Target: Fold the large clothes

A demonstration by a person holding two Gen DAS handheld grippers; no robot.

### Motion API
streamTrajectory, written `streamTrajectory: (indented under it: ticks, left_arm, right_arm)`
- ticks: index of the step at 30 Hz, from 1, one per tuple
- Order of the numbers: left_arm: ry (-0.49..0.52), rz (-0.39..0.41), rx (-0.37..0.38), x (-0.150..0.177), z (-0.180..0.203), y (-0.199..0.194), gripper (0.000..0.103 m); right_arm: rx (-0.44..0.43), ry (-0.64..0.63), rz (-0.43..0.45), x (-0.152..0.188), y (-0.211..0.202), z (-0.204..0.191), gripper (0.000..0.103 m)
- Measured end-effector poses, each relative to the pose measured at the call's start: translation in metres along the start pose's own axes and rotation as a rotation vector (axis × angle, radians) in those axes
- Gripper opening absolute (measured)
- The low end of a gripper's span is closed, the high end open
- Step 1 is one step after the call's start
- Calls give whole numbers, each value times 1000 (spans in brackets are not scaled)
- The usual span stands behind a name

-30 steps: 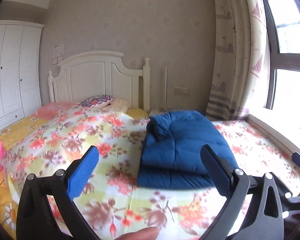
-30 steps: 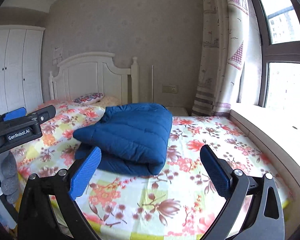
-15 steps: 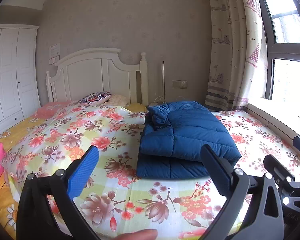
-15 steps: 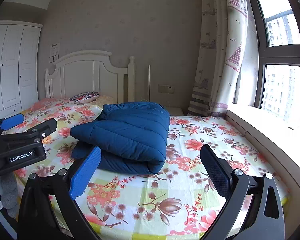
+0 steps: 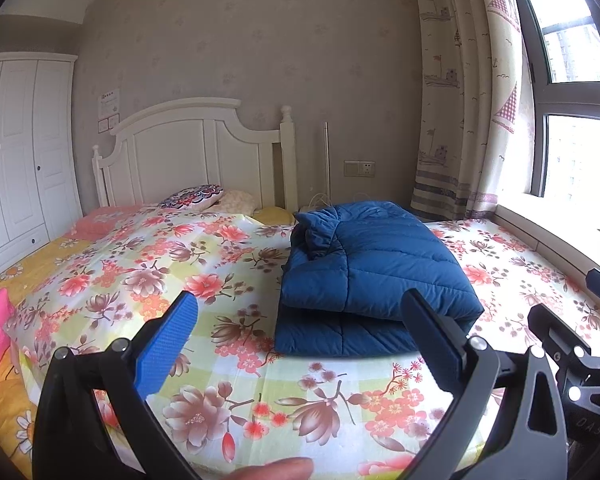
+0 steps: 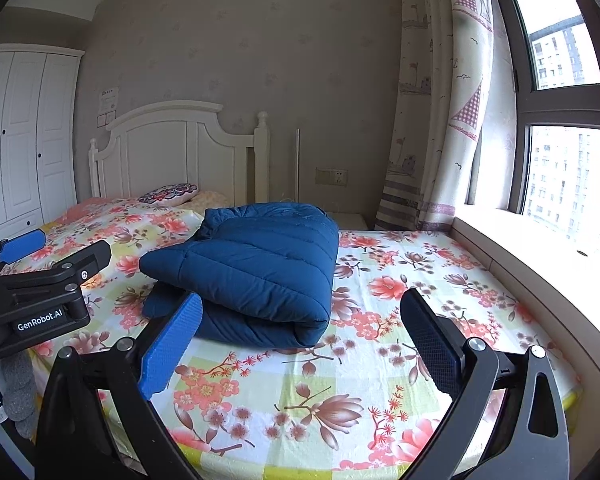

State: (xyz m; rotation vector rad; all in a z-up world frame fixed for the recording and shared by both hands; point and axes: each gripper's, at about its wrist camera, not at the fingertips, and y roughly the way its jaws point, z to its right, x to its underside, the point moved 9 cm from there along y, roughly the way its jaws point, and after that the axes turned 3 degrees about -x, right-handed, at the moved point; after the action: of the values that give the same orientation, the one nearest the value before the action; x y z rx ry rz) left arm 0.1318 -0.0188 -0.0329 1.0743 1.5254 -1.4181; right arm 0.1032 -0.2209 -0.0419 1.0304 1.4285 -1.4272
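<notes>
One big floral bed (image 5: 148,264) fills both views, and on it sits the blue padded coat (image 5: 372,276), folded into a thick bundle, its long axis running from the foot of the bed toward the white headboard (image 5: 192,152). The fold looks done, or close to it. Which tool is nearer? The coat lies ahead and right of the left gripper (image 5: 300,340), ahead and left of the right gripper (image 6: 300,336), so it sits between the two, about equally near. Both are held off the bed near its foot, jaws spread wide, gripping nothing. A fingertip (image 5: 276,470) peeks in below the left one.
</notes>
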Motion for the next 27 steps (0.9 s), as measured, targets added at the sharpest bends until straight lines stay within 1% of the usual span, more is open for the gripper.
streamTrajectory:
  ticks: [27]
  left_arm:
    - [0, -1, 1, 2, -2, -2, 101]
  right_arm:
    - [4, 8, -3, 3, 3, 0, 96]
